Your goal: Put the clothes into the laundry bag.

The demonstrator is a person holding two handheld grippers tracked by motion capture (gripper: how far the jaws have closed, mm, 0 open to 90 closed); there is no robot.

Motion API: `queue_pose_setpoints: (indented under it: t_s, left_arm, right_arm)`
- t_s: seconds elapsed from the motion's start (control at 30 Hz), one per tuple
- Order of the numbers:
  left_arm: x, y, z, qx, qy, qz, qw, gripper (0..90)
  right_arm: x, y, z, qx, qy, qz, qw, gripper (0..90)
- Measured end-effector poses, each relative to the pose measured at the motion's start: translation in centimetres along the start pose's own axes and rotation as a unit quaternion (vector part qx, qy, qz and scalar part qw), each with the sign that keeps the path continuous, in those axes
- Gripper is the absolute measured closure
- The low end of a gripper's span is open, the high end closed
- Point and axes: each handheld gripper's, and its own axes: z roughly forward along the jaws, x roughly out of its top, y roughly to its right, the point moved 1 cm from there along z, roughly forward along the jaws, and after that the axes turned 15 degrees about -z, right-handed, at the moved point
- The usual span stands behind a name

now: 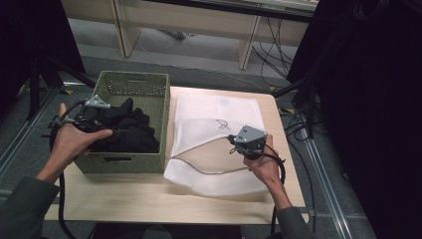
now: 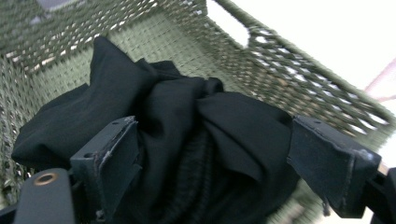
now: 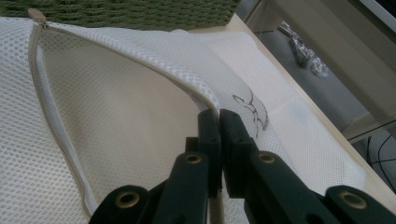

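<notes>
Black clothing (image 2: 187, 140) lies bundled in the green woven basket (image 1: 149, 89) on the left part of the wooden table (image 1: 149, 201), and your left gripper (image 1: 107, 117) hangs over it with its jaws spread wide, one on each side of the dark folds, pads not pressing on the cloth. Just beside the basket, a white mesh laundry bag (image 1: 214, 112) lies flat on the table, its zipper opening lifted. Your right gripper (image 3: 218, 122) is clamped on the upper edge of that opening, holding the bag's mouth raised and gaping toward the basket. Both your hands grip the tools from the near side of the table
</notes>
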Motion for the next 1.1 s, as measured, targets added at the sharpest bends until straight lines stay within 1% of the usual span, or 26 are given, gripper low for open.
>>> queue_pose_setpoints:
  t_s: [0.07, 0.1, 0.13, 0.17, 0.2, 0.23, 0.27, 0.3, 0.33, 0.4, 0.47, 0.5, 0.53, 0.57, 0.6, 0.63, 0.7, 0.77, 0.83, 0.87, 0.9, 0.93, 0.97, 1.0, 1.03, 1.1]
  left_arm:
    - [0.2, -0.5, 1.3, -0.002, -0.003, -0.019, 0.9998, 16.1]
    - [0.3, -0.7, 1.6, -0.002, -0.008, -0.022, 0.9997, 16.1]
    - [0.4, -0.9, 2.2, -0.002, -0.008, -0.033, 0.9994, 15.8]
    - [0.4, -1.1, 2.4, 0.001, -0.013, -0.033, 0.9994, 15.3]
    - [0.6, -1.4, 2.6, 0.007, -0.031, -0.036, 0.9988, 14.9]
    - [0.6, -1.6, 2.8, 0.002, -0.042, -0.038, 0.9984, 14.9]
    - [0.5, -1.6, 3.3, -0.005, -0.041, -0.053, 0.9977, 14.9]
    - [0.4, -1.6, 3.4, -0.006, -0.055, -0.056, 0.9969, 14.9]
    - [0.3, -1.4, 3.5, -0.008, -0.06, -0.057, 0.9965, 15.0]
    - [0.1, -1.2, 3.9, -0.014, -0.074, -0.05, 0.9959, 14.9]
    - [0.0, -1.0, 4.4, -0.014, -0.087, -0.058, 0.9944, 14.8]
    - [-0.1, -0.9, 4.8, -0.012, -0.094, -0.061, 0.9936, 14.7]
    - [-0.1, -0.9, 5.0, -0.011, -0.097, -0.06, 0.9934, 14.7]
    - [0.0, -1.0, 5.4, -0.009, -0.102, -0.055, 0.9932, 14.7]
    - [0.1, -1.0, 5.7, -0.007, -0.1, -0.057, 0.9933, 14.6]
    - [0.3, -1.1, 6.0, -0.004, -0.109, -0.056, 0.9924, 14.5]
    - [0.5, -1.2, 6.6, 0.0, -0.116, -0.06, 0.9915, 14.5]
    - [0.7, -1.5, 7.3, 0.008, -0.129, -0.043, 0.9907, 12.8]
    - [0.8, -1.7, 8.2, 0.017, -0.145, -0.035, 0.9887, 9.8]
    - [0.8, -1.8, 8.7, 0.03, -0.157, -0.034, 0.9865, 8.7]
    - [0.8, -2.1, 9.6, 0.038, -0.168, -0.017, 0.9848, 6.9]
    - [0.8, -2.1, 9.6, 0.038, -0.168, -0.017, 0.9848, 4.9]
    - [0.6, -2.5, 10.5, 0.041, -0.178, -0.028, 0.9828, 3.8]
    - [0.6, -2.5, 10.5, 0.041, -0.178, -0.028, 0.9828, 2.6]
    - [0.5, -2.6, 10.9, 0.042, -0.184, -0.037, 0.9814, 0.6]
    - [0.3, -3.1, 11.6, 0.045, -0.186, -0.03, 0.9811, 0.0]
  right_arm:
    - [0.0, 0.1, 0.0, -0.001, 0.001, -0.003, 1.0, 88.6]
    - [0.0, 0.1, 0.0, 0.0, 0.0, -0.003, 1.0, 88.6]
    - [0.0, 0.0, 0.1, 0.001, 0.0, -0.003, 1.0, 88.6]
    - [0.0, 0.0, 0.1, 0.007, -0.001, -0.002, 1.0, 88.6]
    - [0.0, -0.1, 0.0, 0.007, -0.004, 0.004, 1.0, 88.6]
    - [0.0, -0.1, 0.0, 0.007, -0.004, 0.004, 1.0, 88.6]
    - [0.0, -0.1, 0.0, 0.007, -0.004, 0.001, 1.0, 88.6]
    - [0.0, -0.1, 0.0, 0.008, -0.005, 0.001, 1.0, 88.6]
    - [0.0, -0.1, 0.0, 0.008, -0.004, 0.002, 1.0, 88.6]
    - [0.0, -0.1, 0.1, 0.009, -0.004, 0.003, 1.0, 88.6]
    - [0.0, -0.1, 0.1, 0.005, -0.003, 0.002, 1.0, 88.6]
    - [0.0, 0.0, 0.2, 0.009, -0.002, -0.006, 0.9999, 88.6]
    - [0.0, -0.1, 0.2, 0.01, -0.004, -0.001, 0.9999, 88.6]
    - [0.0, -0.1, 0.2, 0.005, -0.001, -0.005, 1.0, 88.6]
    - [0.0, -0.1, 0.2, 0.006, -0.001, -0.006, 1.0, 88.6]
    - [0.0, 0.0, 0.2, 0.008, -0.002, -0.007, 0.9999, 88.6]
    - [0.0, 0.0, 0.2, 0.008, -0.002, -0.008, 0.9999, 88.6]
    - [-0.1, 0.0, 0.2, 0.008, -0.003, -0.004, 1.0, 88.6]
    - [-0.1, 0.0, 0.2, 0.009, -0.003, -0.004, 1.0, 88.6]
    - [-0.1, 0.0, 0.2, 0.007, -0.002, -0.005, 1.0, 88.5]
    - [-0.1, 0.0, 0.2, 0.008, -0.002, -0.004, 1.0, 88.6]
    - [-0.1, 0.0, 0.2, 0.008, -0.002, -0.004, 1.0, 88.6]
    - [-0.1, 0.0, 0.2, 0.009, -0.003, -0.004, 0.9999, 88.5]
    - [-0.1, 0.0, 0.2, 0.009, -0.003, -0.004, 1.0, 88.5]
    - [-0.1, 0.0, 0.2, 0.009, -0.003, -0.004, 0.9999, 88.5]
    - [-0.1, 0.0, 0.2, 0.01, -0.004, -0.003, 0.9999, 88.6]
